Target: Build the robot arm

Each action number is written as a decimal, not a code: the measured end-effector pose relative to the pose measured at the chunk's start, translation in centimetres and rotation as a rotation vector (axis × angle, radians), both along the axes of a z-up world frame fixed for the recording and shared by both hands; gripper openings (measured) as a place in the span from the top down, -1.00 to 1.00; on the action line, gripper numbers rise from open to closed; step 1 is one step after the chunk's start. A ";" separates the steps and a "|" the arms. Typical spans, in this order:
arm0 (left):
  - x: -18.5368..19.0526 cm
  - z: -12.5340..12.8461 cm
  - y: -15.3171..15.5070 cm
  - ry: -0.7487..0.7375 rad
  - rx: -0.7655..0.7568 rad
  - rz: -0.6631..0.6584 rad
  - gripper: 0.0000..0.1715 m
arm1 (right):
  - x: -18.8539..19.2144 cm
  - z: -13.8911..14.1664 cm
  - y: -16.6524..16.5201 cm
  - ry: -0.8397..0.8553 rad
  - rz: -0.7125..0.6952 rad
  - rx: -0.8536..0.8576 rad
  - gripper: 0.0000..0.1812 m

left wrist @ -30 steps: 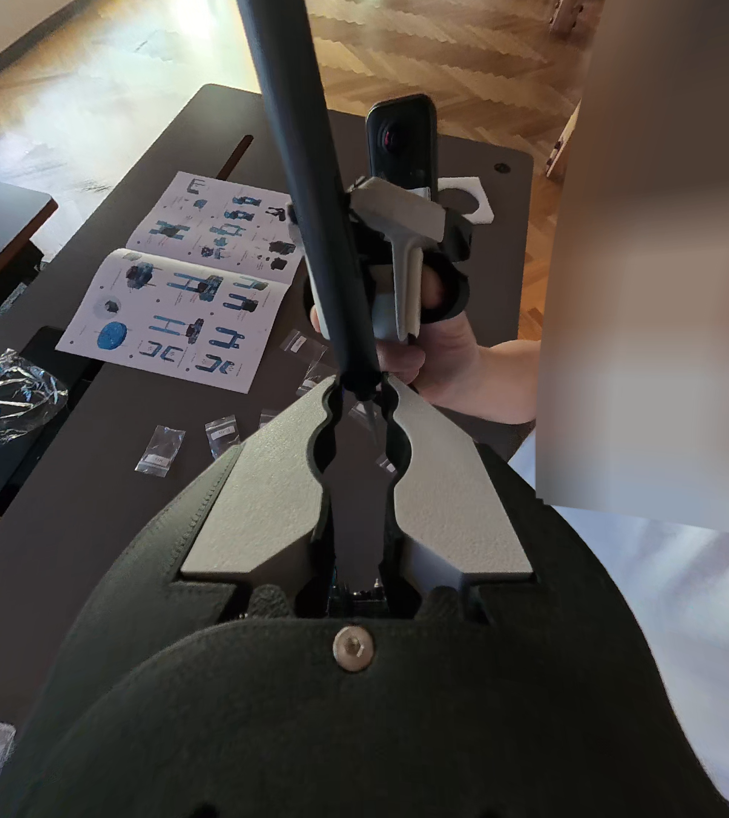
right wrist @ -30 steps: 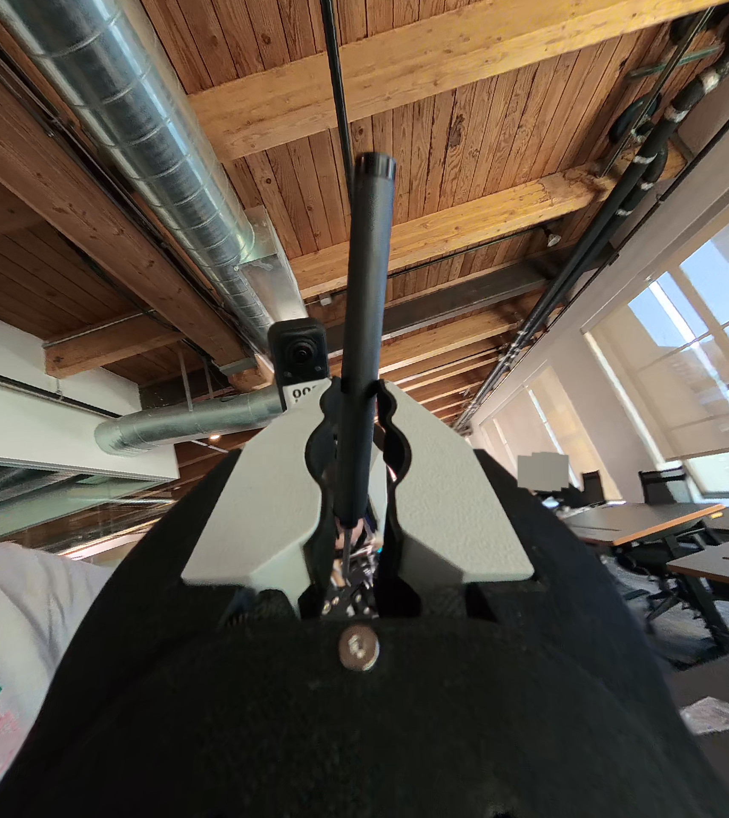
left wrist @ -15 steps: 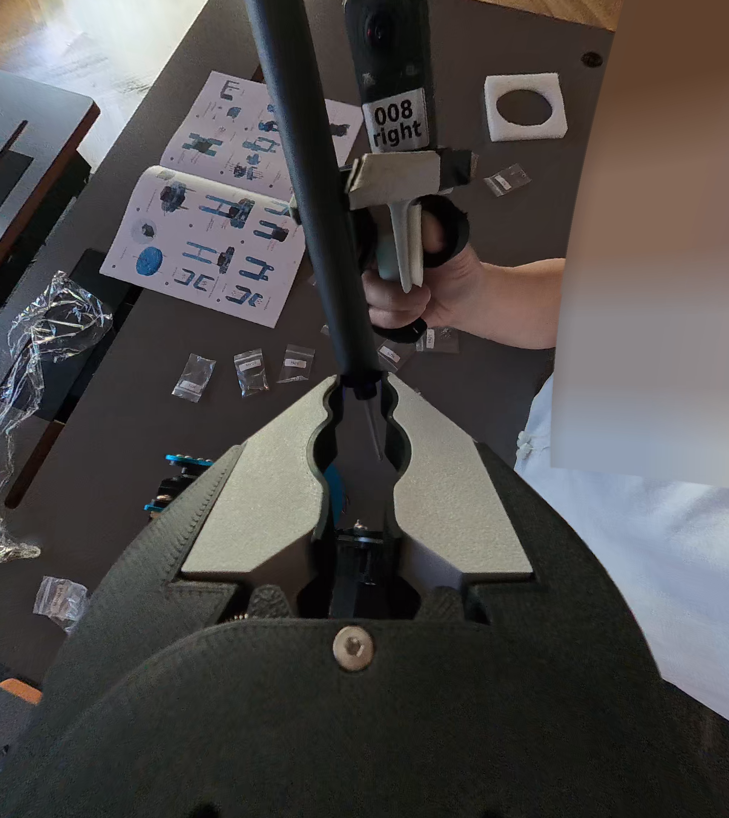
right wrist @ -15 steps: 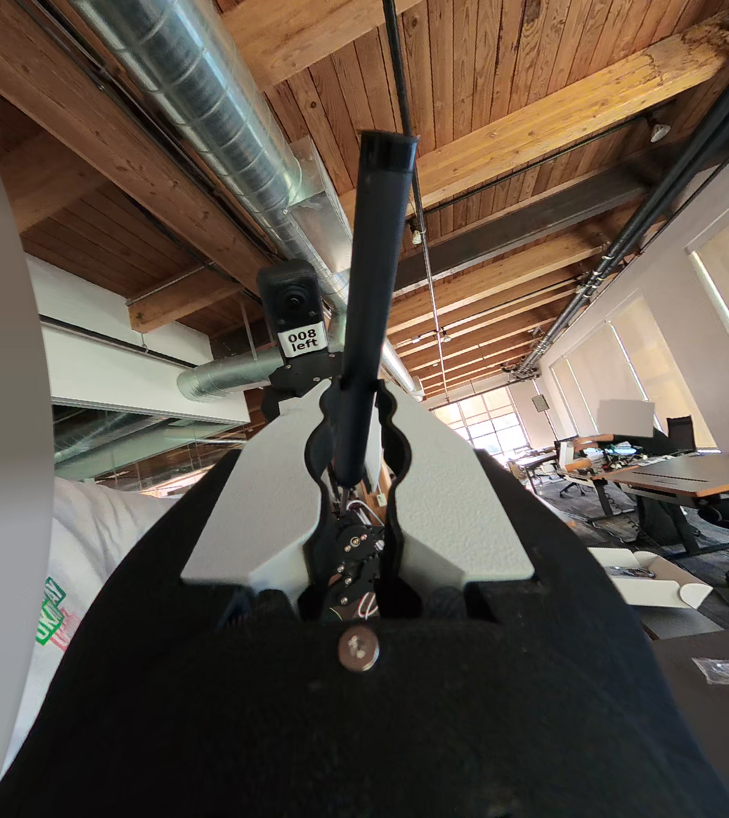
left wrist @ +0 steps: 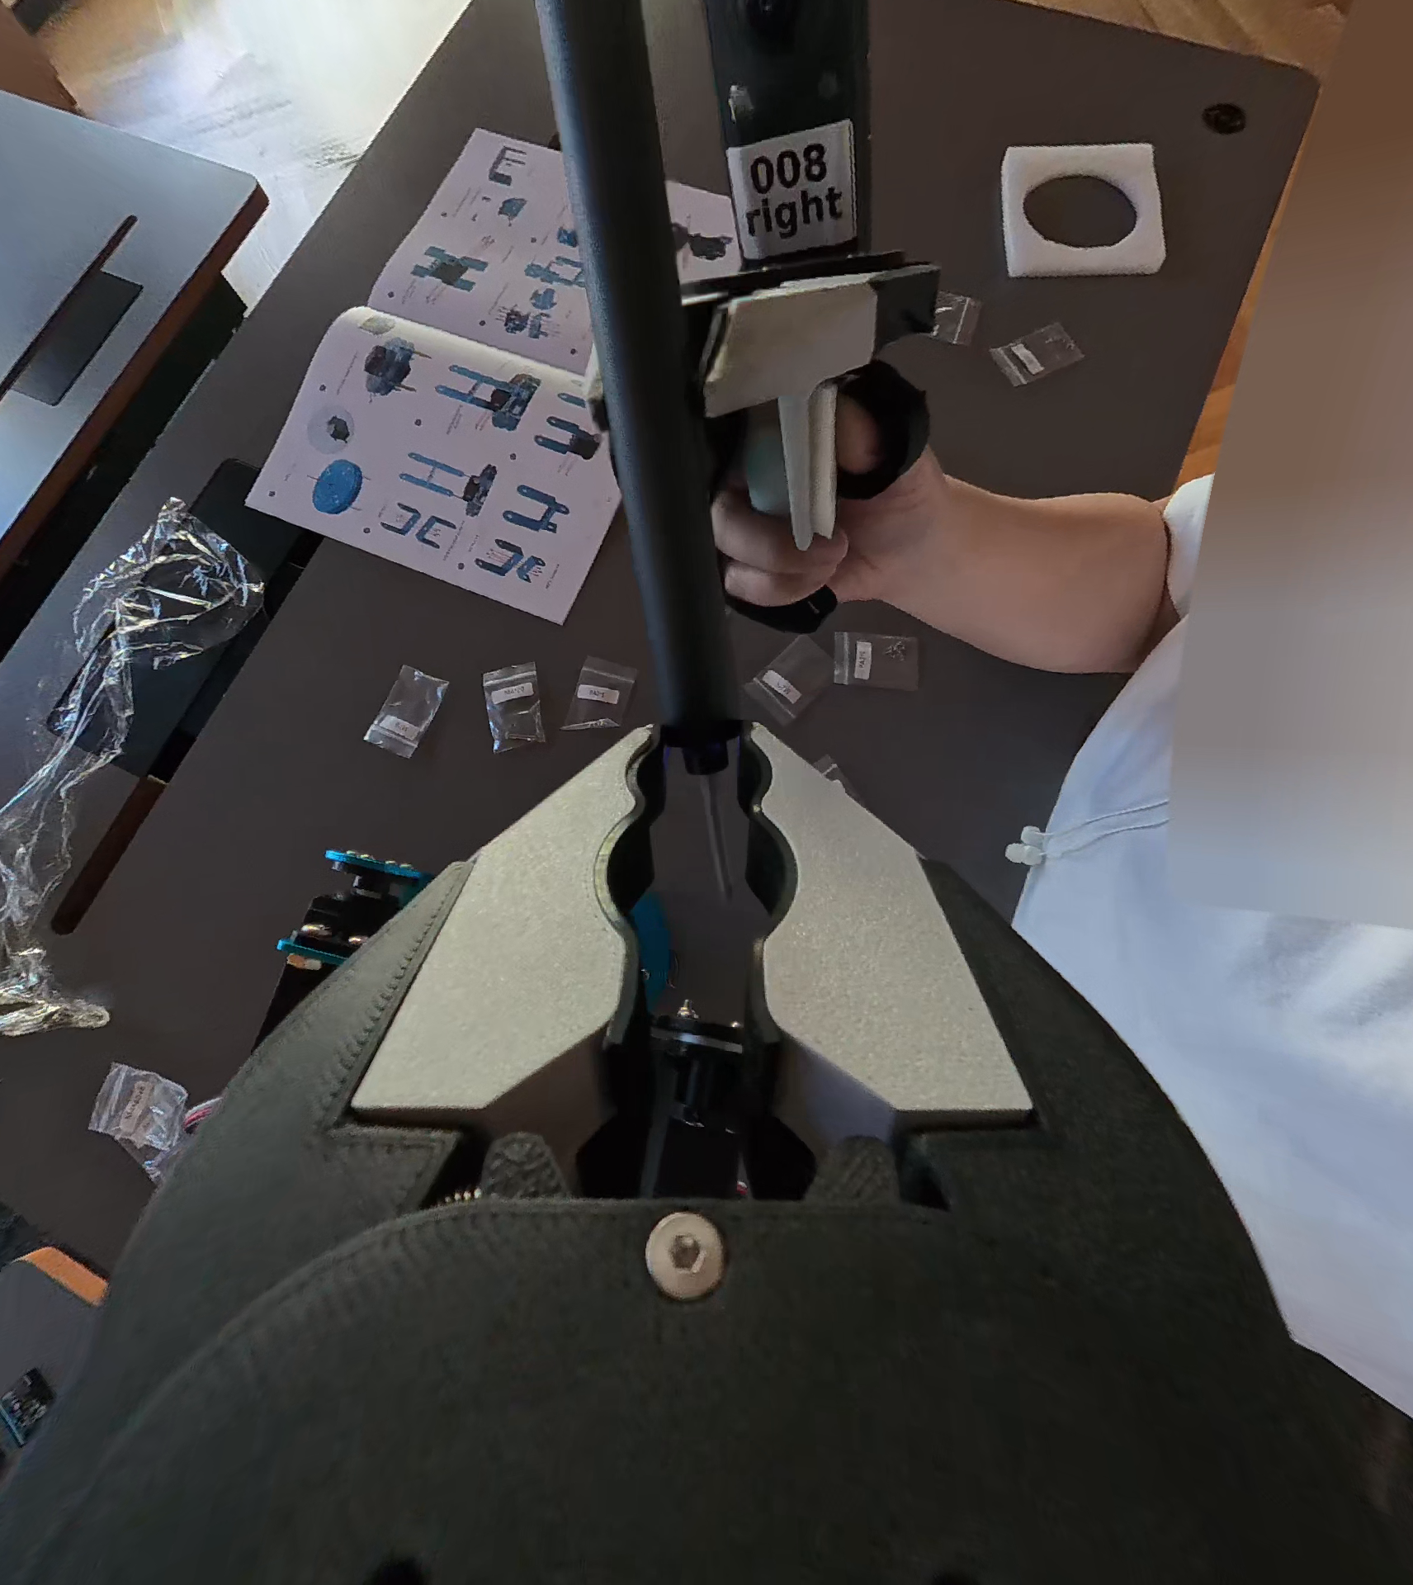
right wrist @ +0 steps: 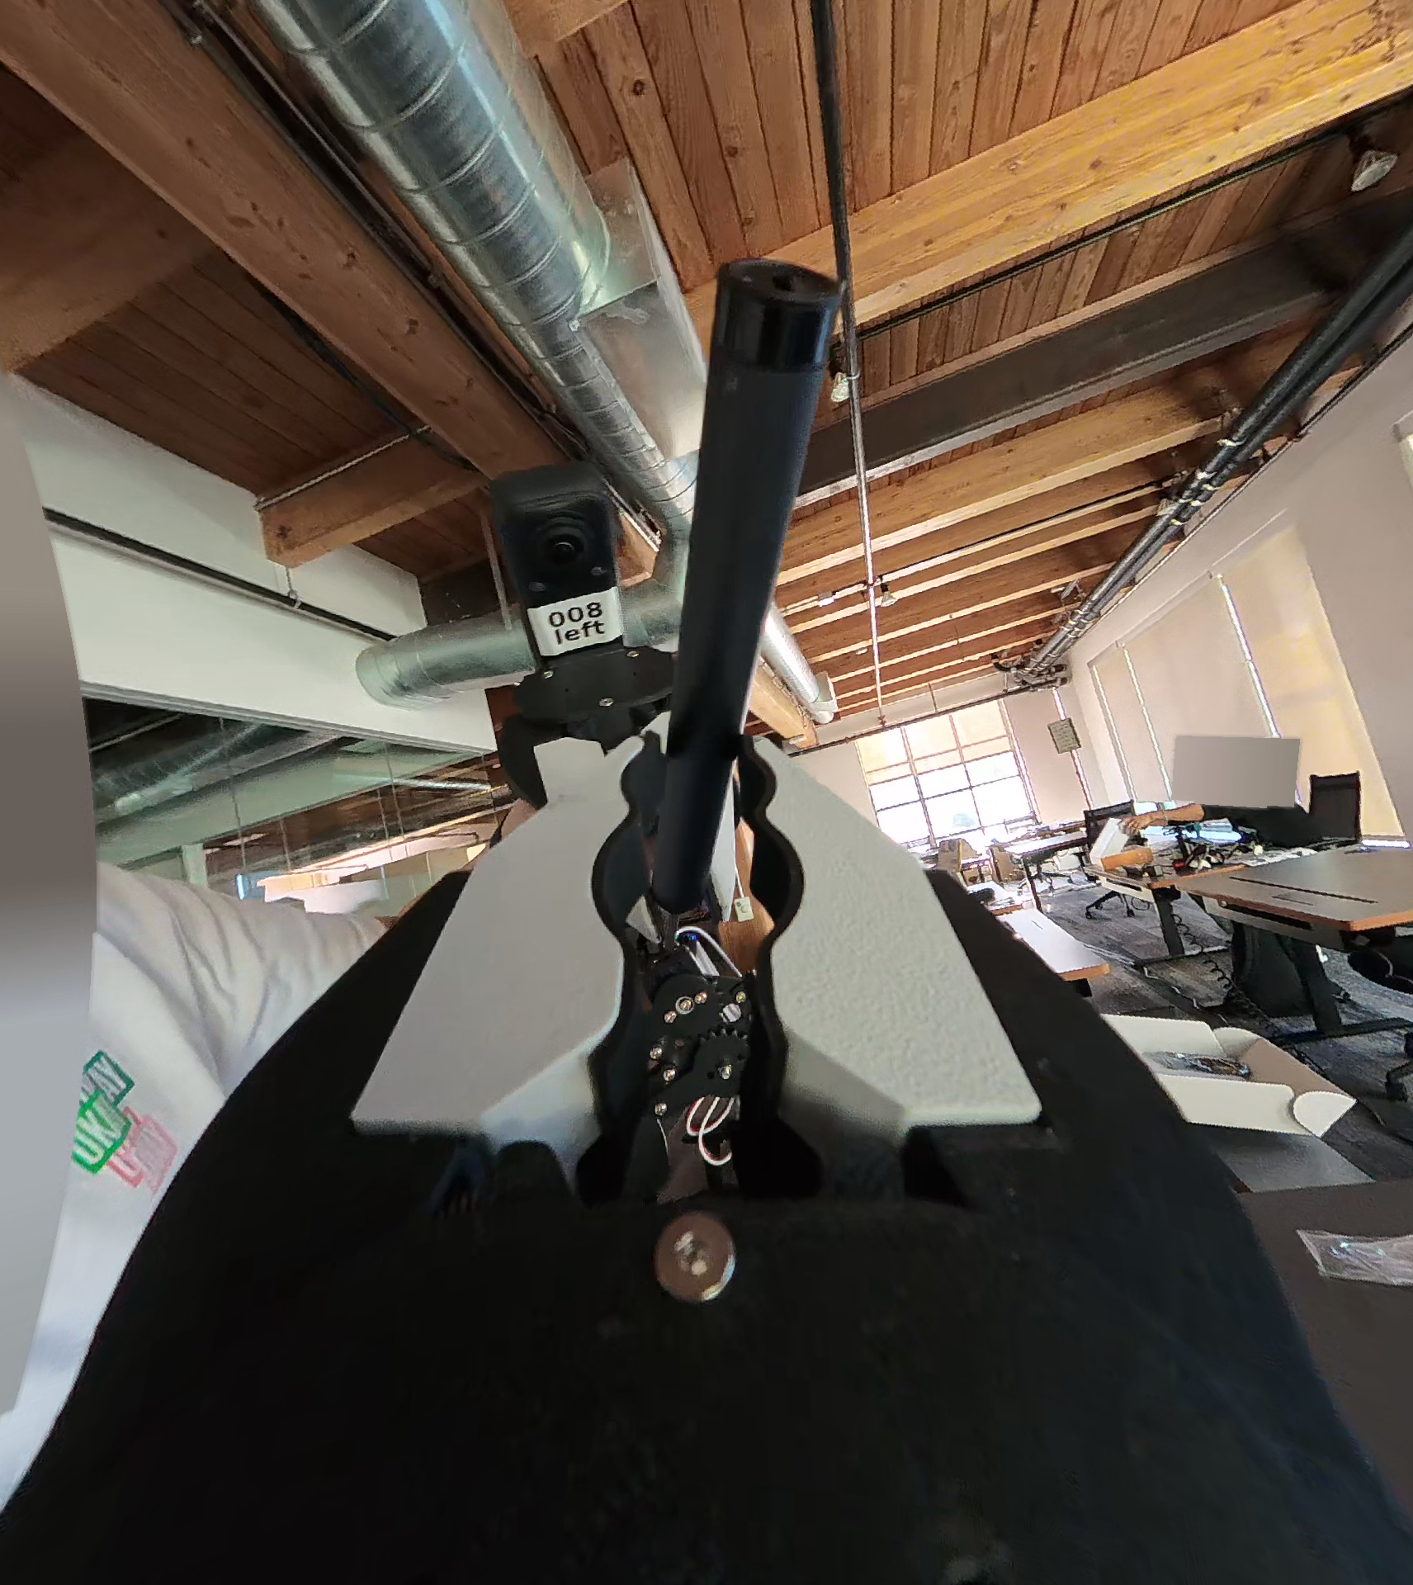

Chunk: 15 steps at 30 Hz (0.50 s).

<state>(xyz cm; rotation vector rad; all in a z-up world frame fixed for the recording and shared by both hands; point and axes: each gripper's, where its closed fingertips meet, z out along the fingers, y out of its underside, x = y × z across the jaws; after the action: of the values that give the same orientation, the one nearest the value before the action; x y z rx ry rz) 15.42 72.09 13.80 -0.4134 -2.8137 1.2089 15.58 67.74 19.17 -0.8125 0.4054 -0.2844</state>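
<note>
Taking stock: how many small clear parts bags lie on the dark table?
8 bags: three in a row, two right of the screwdriver, two by the foam square, one lower left; others may be hidden.

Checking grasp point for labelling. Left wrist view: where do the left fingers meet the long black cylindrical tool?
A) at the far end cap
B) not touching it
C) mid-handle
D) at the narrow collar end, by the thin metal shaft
D: the fingers of the left gripper close on the collar end of the long black cylindrical tool, and its thin metal shaft points back between them.
</note>
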 end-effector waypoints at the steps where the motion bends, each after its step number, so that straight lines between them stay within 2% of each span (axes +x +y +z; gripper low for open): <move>1: 0.2 0.0 -0.1 -0.015 -0.003 0.010 0.83 | 0.2 0.0 -0.1 0.009 -0.011 0.012 0.82; 15: -0.5 -0.1 -0.3 -0.067 -0.008 0.014 0.82 | -0.6 0.5 0.0 0.017 0.058 0.047 0.84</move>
<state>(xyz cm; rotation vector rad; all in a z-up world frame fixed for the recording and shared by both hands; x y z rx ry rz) 14.97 71.78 13.68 -0.4432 -2.8732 1.2324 14.94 67.75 19.69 -0.7793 0.4029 -0.2135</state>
